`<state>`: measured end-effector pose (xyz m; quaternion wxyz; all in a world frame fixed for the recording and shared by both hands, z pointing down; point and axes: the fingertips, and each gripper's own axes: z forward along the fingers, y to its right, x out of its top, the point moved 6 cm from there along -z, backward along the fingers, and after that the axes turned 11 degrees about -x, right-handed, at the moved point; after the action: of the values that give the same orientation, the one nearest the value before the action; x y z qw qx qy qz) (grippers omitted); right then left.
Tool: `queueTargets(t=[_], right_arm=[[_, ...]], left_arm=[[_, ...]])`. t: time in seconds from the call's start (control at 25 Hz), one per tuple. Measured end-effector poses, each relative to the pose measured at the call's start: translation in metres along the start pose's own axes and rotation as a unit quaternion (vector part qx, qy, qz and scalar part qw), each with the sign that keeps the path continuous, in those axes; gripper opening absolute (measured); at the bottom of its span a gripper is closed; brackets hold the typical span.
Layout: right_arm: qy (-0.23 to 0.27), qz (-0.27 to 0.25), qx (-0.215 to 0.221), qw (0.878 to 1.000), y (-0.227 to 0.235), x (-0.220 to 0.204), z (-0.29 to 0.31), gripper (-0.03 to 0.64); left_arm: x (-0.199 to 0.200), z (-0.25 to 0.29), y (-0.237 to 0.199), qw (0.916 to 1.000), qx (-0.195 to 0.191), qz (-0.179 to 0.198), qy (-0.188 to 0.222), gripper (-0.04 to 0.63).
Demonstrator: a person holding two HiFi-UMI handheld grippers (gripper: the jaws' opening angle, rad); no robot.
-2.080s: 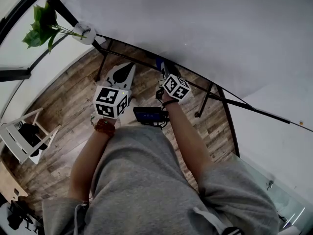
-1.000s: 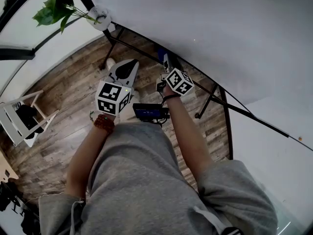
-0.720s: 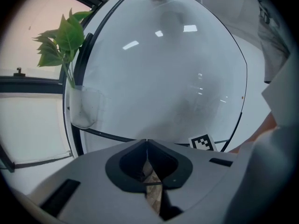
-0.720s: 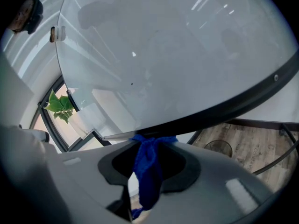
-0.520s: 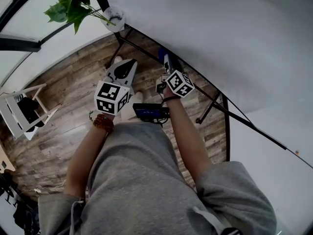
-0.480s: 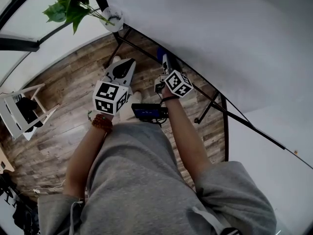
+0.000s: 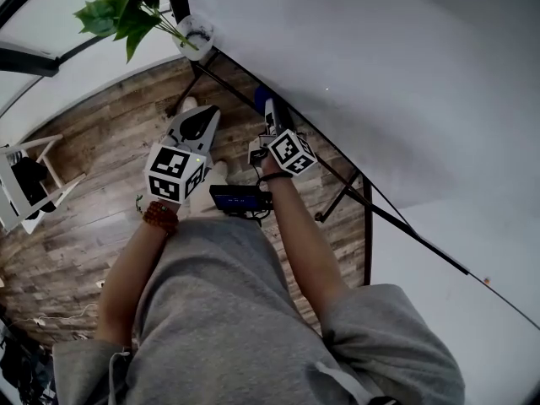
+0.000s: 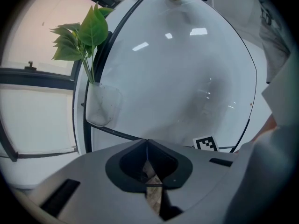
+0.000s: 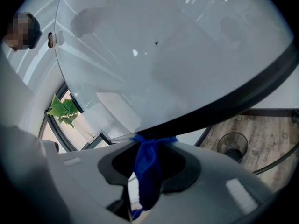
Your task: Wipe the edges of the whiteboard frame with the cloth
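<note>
Blue cloth [image 9: 148, 169] | clamped between right gripper [image 7: 270, 116] fingers [image 9: 210, 181] | against whiteboard frame [image 9: 224, 97]

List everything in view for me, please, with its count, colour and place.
whiteboard: one, white, black frame, upper right of the head view
cloth: one, blue, at the bottom frame edge
plant: one, green, in a clear holder at the board's left edge
square marker: one, black and white, near the board's bottom edge
chair: one, white, far left on the brown wood floor
bin: one, dark, on the floor
device: one, dark, blue screen, at the waist
bracelet: one, reddish, left wrist
left gripper: white, shut, empty
right gripper: white, shut on the cloth
</note>
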<state>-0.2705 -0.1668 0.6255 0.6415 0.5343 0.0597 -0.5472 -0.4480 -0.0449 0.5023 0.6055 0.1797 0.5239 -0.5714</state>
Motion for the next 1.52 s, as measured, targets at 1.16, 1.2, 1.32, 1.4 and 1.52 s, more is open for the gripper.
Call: queueTargets(t=[1.16,1.2,1.32,1.4,1.52], right_arm=[[-0.04,0.065,0.088,0.993,-0.076,-0.035,0.074,0.126],[-0.042,0.068,0.092,0.993,-0.079,-0.036,0.077,0.126],[-0.046,0.072,0.107,0.991,-0.088,-0.036,0.083,0.126],[-0.049,0.08,0.109,0.99,-0.092,-0.038,0.085,0.127],[-0.061,0.101,0.116,0.986,-0.098,-0.044,0.089,0.126]], left_arm=[[-0.003,-0.042,-0.046,0.9968,0.073,-0.032,0.01,0.015],[-0.003,-0.044,-0.047,0.9967,0.075,-0.031,0.009,0.015],[-0.002,-0.05,-0.047,0.9961,0.083,-0.029,0.011,0.015],[-0.001,-0.055,-0.047,0.9955,0.089,-0.029,0.015,0.015],[0.001,-0.062,-0.048,0.9947,0.097,-0.03,0.02,0.015]])
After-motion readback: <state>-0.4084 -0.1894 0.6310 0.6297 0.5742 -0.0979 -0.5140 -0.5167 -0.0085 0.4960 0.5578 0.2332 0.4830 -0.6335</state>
